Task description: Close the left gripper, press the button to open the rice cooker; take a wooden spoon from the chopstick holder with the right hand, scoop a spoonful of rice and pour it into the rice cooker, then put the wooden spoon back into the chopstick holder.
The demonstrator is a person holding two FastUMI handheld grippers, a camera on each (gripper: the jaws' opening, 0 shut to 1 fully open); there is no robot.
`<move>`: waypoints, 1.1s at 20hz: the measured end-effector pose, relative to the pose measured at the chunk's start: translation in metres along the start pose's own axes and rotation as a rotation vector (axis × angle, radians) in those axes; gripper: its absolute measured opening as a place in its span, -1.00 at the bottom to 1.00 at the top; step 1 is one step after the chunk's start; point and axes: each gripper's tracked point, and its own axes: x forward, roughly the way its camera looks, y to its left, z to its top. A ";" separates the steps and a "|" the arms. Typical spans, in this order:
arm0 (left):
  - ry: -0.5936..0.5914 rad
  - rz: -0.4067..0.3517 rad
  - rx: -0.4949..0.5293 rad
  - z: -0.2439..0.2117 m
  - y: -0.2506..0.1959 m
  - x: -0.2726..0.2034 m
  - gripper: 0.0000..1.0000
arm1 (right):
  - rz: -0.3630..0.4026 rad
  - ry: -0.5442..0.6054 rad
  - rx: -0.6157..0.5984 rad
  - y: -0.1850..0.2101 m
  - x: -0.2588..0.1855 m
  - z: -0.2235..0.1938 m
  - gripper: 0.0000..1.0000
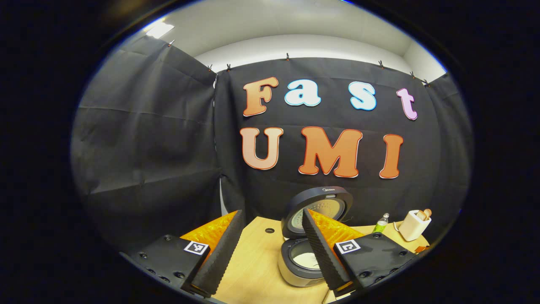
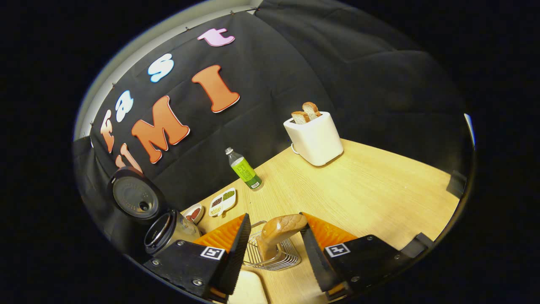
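Right gripper (image 2: 274,249): open wide, empty. Spoon (image 2: 278,232) at 12 o'clock between fingers, upright in holder (image 2: 274,259). Cooker (image 1: 303,257) lid up.

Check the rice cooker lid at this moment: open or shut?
Open. In the left gripper view the rice cooker has its lid standing upright behind the exposed inner pot; the right gripper view shows the lid's underside too.
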 end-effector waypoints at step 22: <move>0.004 -0.084 -0.023 -0.003 0.026 0.008 0.91 | 0.073 -0.038 -0.224 0.127 -0.060 0.063 -0.73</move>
